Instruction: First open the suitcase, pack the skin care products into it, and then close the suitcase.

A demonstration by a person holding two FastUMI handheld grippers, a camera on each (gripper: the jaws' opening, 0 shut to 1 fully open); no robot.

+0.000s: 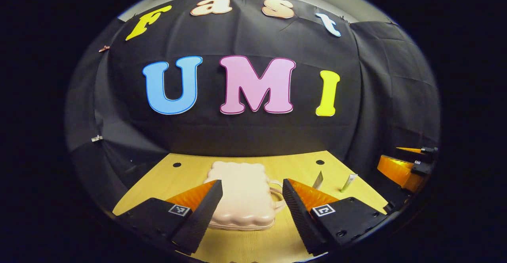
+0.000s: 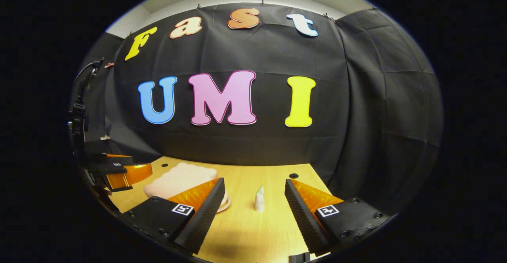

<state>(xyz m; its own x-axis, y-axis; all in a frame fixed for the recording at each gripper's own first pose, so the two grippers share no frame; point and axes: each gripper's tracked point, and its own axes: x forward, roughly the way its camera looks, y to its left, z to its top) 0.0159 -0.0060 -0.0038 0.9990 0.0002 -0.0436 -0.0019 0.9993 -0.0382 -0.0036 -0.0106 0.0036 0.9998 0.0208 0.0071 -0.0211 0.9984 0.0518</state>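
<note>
Left gripper view: both hand-held grippers, left (image 1: 252,199) and right (image 2: 254,199), gape above closed suitcase (image 1: 241,193).

Smooth glossy plastic suitcase (image 1: 241,193) lies on matt wood-grain table (image 1: 245,243) before black cloth wall (image 1: 253,136).

From my left gripper view, the suitcase (image 1: 241,195) lies flat and closed on the table (image 1: 190,172), straight ahead, with its handle (image 1: 277,197) on the right side. My left gripper (image 1: 252,211) sits near, its fingers spread to either side of the case. Right of the case, farther off, two tubes (image 1: 318,180) (image 1: 349,182) stand side by side, apart from each other. My right gripper (image 1: 400,168) is at the far right edge. In the right gripper view, one tube (image 2: 259,199) stands ahead between the spread fingers, the suitcase (image 2: 180,180) lies to the left, and the left gripper (image 2: 126,174) beyond it.
</note>
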